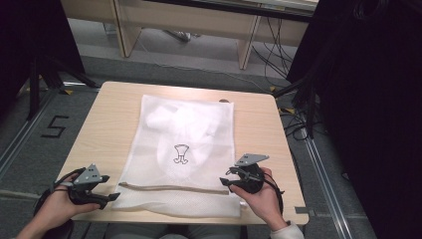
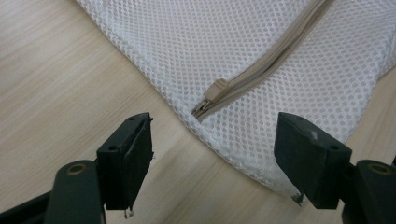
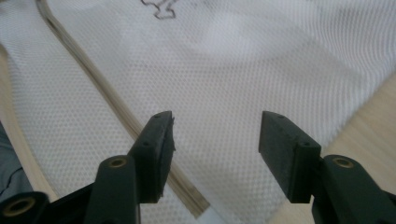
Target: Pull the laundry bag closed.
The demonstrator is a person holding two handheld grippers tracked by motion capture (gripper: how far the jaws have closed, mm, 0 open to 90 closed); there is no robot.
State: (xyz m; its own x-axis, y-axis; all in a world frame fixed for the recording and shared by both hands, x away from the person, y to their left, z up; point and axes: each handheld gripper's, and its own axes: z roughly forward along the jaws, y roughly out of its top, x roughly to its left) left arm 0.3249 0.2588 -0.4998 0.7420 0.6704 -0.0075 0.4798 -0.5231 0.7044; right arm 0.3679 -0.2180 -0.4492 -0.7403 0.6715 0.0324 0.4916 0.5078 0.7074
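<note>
Lying flat, white mesh bag [image 1: 184, 149] seemingly zipped.

A: The mesh bag [image 1: 184, 149] is white netted cloth, fine holes all over, soft and matt; its zipper [image 1: 174, 188] is beige woven tape, and the slider [image 2: 215, 88] looks like dull plastic.

B: The table [image 1: 107, 129] is pale wood grain, smooth, with a low sheen; the left gripper [image 2: 215, 154] and right gripper [image 3: 215, 144] are black matt plastic, the pads flat and slightly scuffed; brass-coloured metal rings sit at the pivots.
</note>
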